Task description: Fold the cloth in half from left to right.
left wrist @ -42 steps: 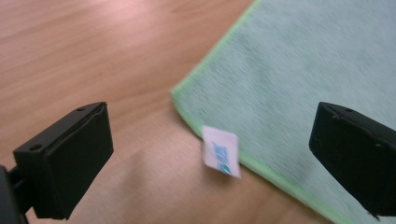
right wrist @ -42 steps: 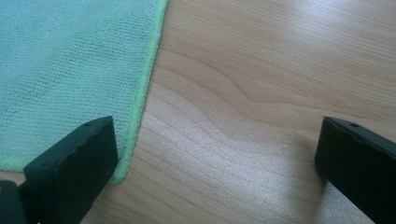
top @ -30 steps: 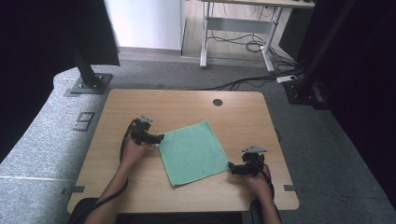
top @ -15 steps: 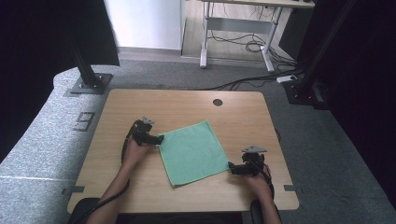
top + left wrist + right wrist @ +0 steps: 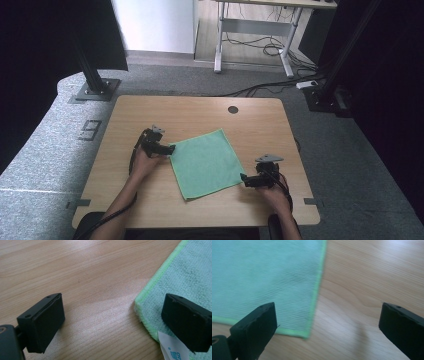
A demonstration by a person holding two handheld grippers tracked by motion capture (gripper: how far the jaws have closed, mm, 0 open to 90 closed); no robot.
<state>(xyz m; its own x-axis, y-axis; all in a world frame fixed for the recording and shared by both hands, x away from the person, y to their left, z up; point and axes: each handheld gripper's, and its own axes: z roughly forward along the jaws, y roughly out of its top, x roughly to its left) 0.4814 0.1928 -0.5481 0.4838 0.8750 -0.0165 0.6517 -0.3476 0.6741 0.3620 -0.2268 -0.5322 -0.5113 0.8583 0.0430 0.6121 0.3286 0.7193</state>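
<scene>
A green cloth [image 5: 205,162] lies flat and slightly turned on the wooden table [image 5: 200,112]. My left gripper [image 5: 171,149] sits at the cloth's left corner. In the left gripper view its jaws [image 5: 112,307] stand wide apart and low over the wood. They have just closed a little, with the cloth corner [image 5: 185,272] and its white label [image 5: 172,347] by the right-hand jaw and not pinched. My right gripper [image 5: 243,180] is at the cloth's near right corner. Its jaws [image 5: 328,315] are open, with the cloth corner [image 5: 267,272] lying between them.
A round cable hole [image 5: 233,109] sits near the table's far edge. Bare wood lies all around the cloth. Black frame posts [image 5: 90,70] stand off the table at the back left and right. A desk frame with cables [image 5: 260,45] is farther back on the floor.
</scene>
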